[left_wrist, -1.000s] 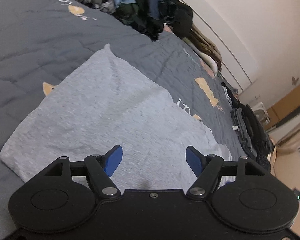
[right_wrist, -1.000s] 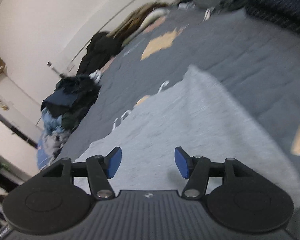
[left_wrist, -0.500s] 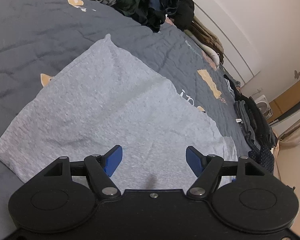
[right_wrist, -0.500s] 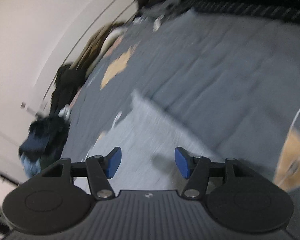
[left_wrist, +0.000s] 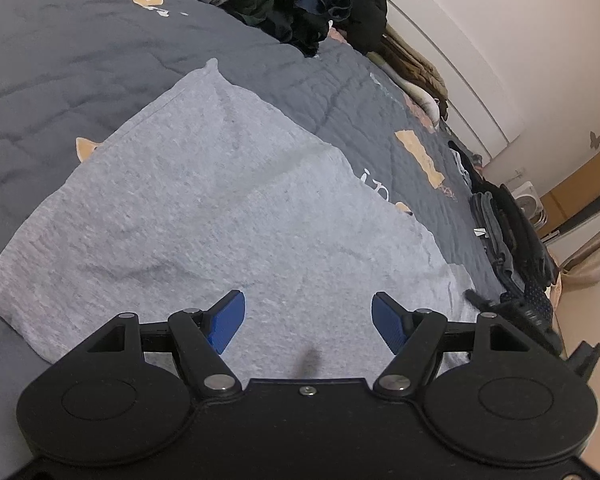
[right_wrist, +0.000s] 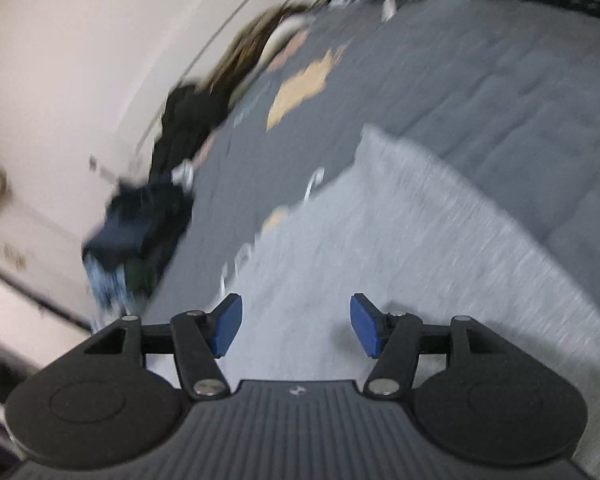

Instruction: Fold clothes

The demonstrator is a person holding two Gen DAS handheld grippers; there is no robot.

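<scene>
Left wrist view: a dark grey quilted bedspread (left_wrist: 100, 60) with orange and white printed patches covers the bed. On it a light grey garment (left_wrist: 204, 208) lies spread flat, one corner pointing away toward a heap of dark, blue and grey clothes (left_wrist: 300, 4) at the far end. A cream wall (left_wrist: 500, 40) runs along the bed's right side, with brown and pale items (left_wrist: 412, 68) against it and a row of dark folded clothes (left_wrist: 508, 232) nearer the right edge. The left gripper (left_wrist: 308, 318) hangs over the garment's near part, its blue pads set wide apart with nothing between them.

Right wrist view: this picture is motion-blurred. It shows the same grey garment (right_wrist: 400, 240) from the other side, its far corner raised to a point, with the bedspread (right_wrist: 500, 92) beyond and the clothes heap (right_wrist: 140, 224) now at left beside the wall (right_wrist: 80, 60). The right gripper (right_wrist: 296, 326) is also spread wide and empty above the cloth. Only the left view shows the fabric's texture and the folded row clearly.

Against half a second ago, the right camera has swung back so the garment fills more of its lower frame; the left view sits slightly closer, otherwise matching.
</scene>
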